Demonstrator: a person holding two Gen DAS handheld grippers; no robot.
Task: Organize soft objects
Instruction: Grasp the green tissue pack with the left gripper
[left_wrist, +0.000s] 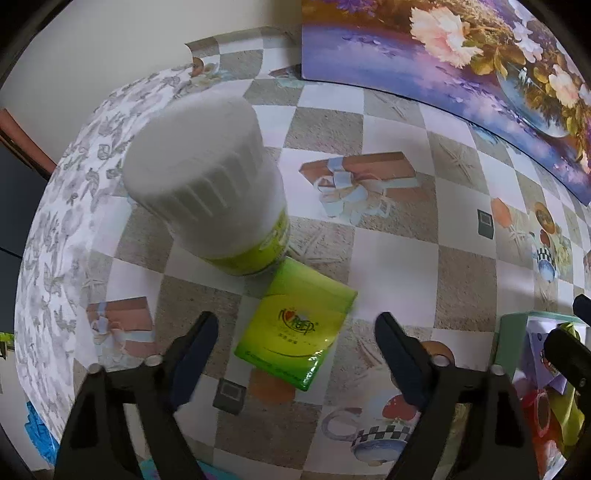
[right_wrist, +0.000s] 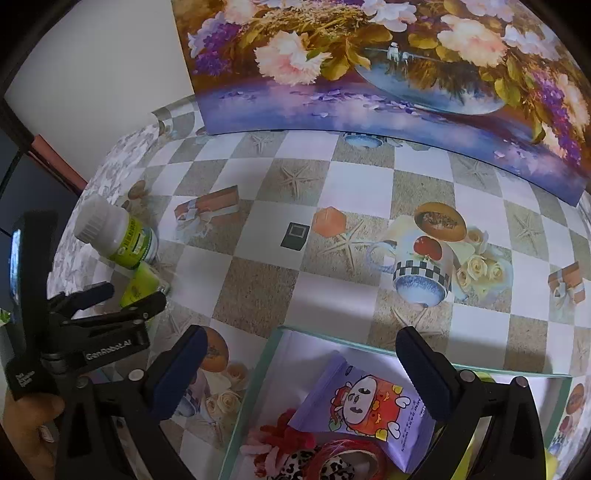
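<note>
A green tissue pack (left_wrist: 295, 326) lies flat on the checkered tablecloth, between the fingers of my open left gripper (left_wrist: 297, 332), which hovers just above it. It also shows in the right wrist view (right_wrist: 142, 284), under the left gripper (right_wrist: 129, 297). My right gripper (right_wrist: 301, 354) is open and empty above a pale green box (right_wrist: 255, 369). In the box lie a purple cartoon wipes pack (right_wrist: 369, 406), a red fuzzy item (right_wrist: 284, 437) and leopard-print scrunchies (right_wrist: 332, 467).
A white-capped bottle with a green label (left_wrist: 210, 177) stands right behind the tissue pack, also in the right wrist view (right_wrist: 118, 232). A flower painting (right_wrist: 369, 66) leans along the back of the table. The box shows at the left wrist view's right edge (left_wrist: 513, 332).
</note>
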